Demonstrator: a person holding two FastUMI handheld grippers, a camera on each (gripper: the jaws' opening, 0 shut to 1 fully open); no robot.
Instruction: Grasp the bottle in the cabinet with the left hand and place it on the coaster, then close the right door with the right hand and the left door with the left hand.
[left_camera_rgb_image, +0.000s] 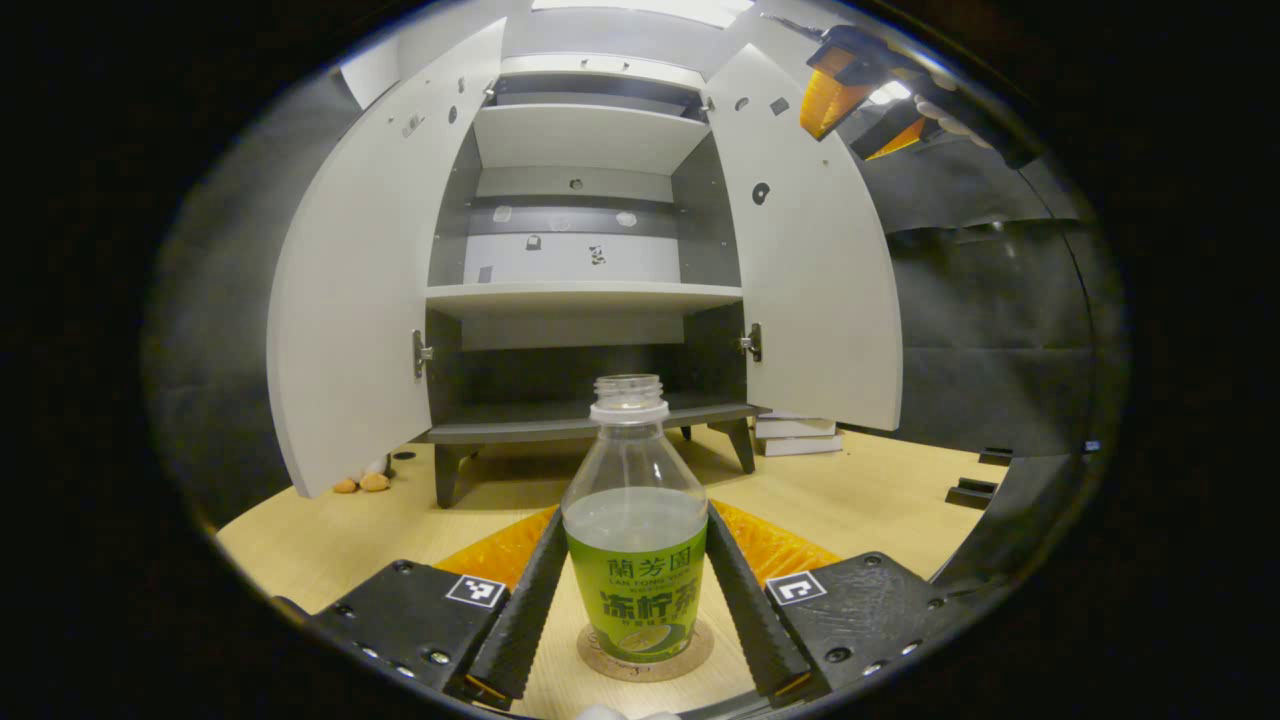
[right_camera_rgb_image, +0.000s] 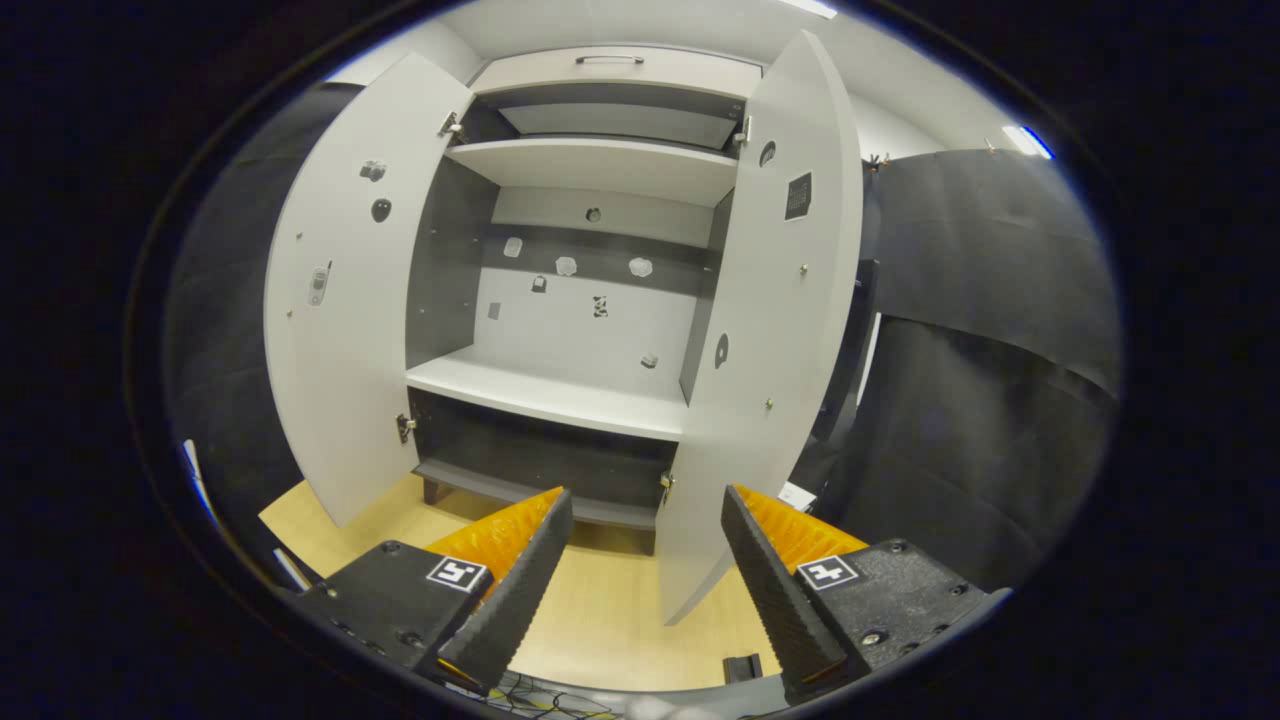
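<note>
**Bottle on coaster, both doors open**

Bottle (left_camera_rgb_image: 635, 520) stands upright on the coaster (left_camera_rgb_image: 646, 655), on the wooden table (left_camera_rgb_image: 860, 500) in front of the cabinet (left_camera_rgb_image: 585, 290). No cap on it, partly filled, green label. Left gripper (left_camera_rgb_image: 634, 600) brackets the bottle: fingers (left_camera_rgb_image: 525, 600) sit just beside the label on each side, contact can't be confirmed from the left gripper view. Left door (left_camera_rgb_image: 350, 280) and right door (left_camera_rgb_image: 810, 260) both swung wide. Right gripper (right_camera_rgb_image: 640, 575) is spread apart with nothing between its fingers, held up facing the right door (right_camera_rgb_image: 770, 330) edge; it also appears top right in the left gripper view (left_camera_rgb_image: 850, 95). Cabinet shelves (right_camera_rgb_image: 560, 395) bare.
</note>
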